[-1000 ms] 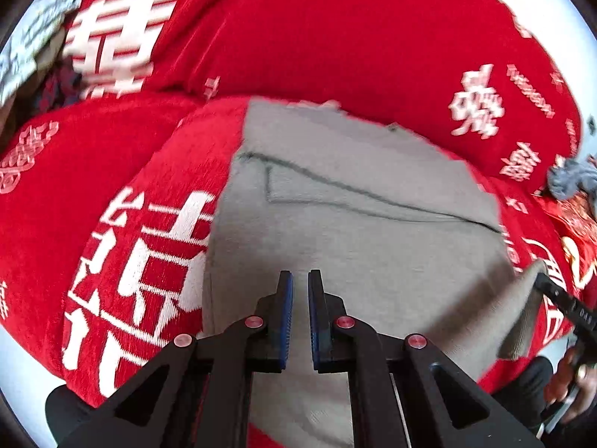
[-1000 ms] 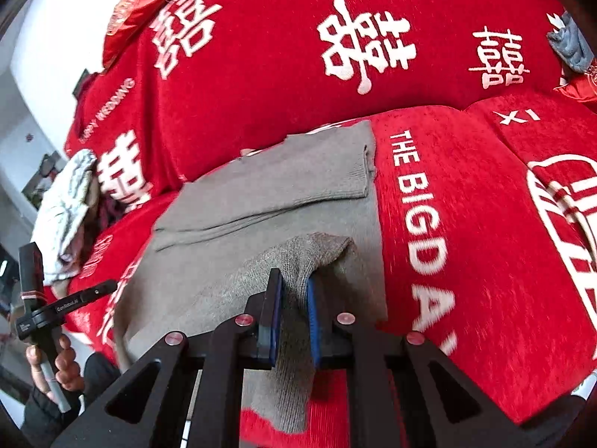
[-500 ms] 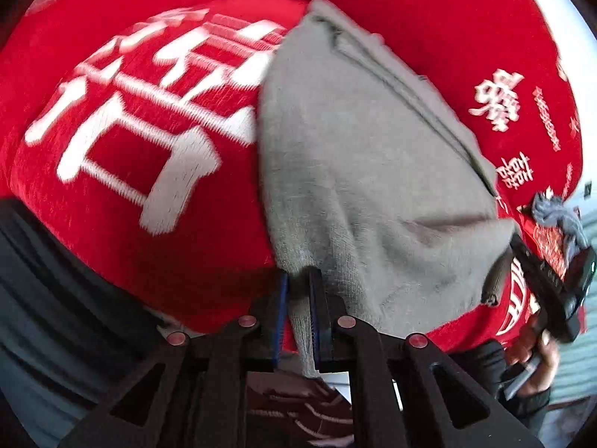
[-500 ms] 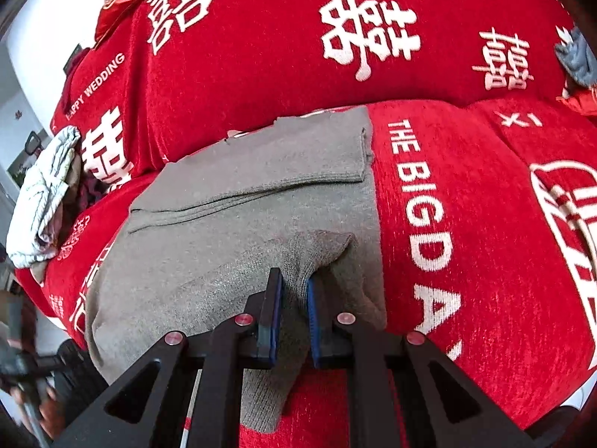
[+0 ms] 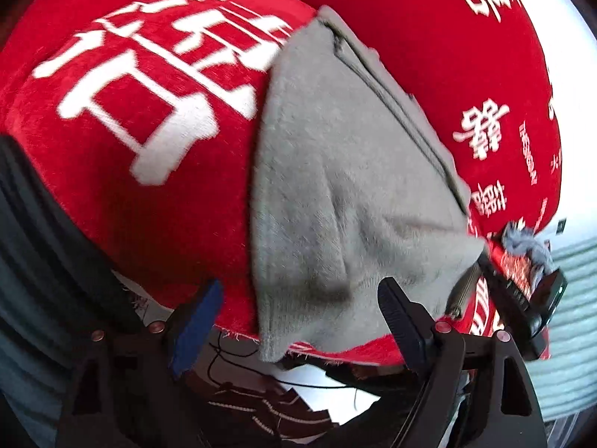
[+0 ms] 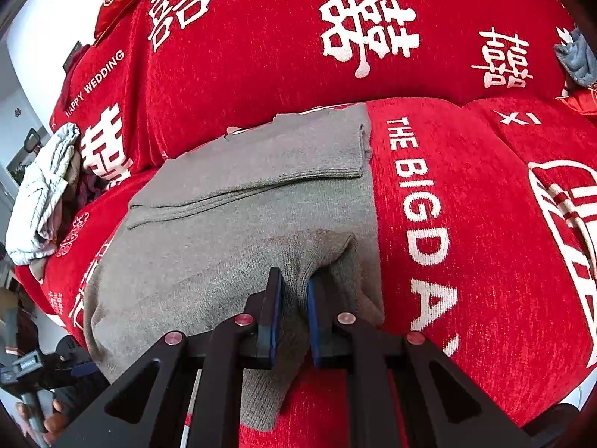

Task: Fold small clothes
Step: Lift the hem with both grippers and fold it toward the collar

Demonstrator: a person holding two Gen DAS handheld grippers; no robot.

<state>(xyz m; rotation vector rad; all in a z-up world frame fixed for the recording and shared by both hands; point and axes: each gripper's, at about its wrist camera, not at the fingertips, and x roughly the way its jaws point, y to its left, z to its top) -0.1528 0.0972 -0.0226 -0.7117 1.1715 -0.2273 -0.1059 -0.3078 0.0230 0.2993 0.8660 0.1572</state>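
A grey knitted garment [image 5: 335,186] lies on the red sofa seat, one sleeve folded across its top [image 6: 283,156]. Its near hem hangs over the seat's front edge. My left gripper [image 5: 300,285] is at the hem's left corner, and its jaws are opening wide. The corner hangs between them and neither pad presses on it. My right gripper [image 6: 294,278] is shut on a raised bunch of the hem at the right corner. It also shows in the left wrist view as the right gripper [image 5: 522,298]. A hand holds the left gripper [image 6: 26,369] at the lower left.
The red sofa cover [image 6: 466,224] with white characters spans the seat and backrest. A pale crumpled cloth [image 6: 41,194] lies on the left end, and a blue-grey cloth [image 6: 574,59] on the right. Below the seat edge are floor, cables and a patterned rug [image 5: 261,410].
My left gripper went from above the garment's middle down to its front left corner, shut there, and has now spread wide. The right gripper kept its grip and place.
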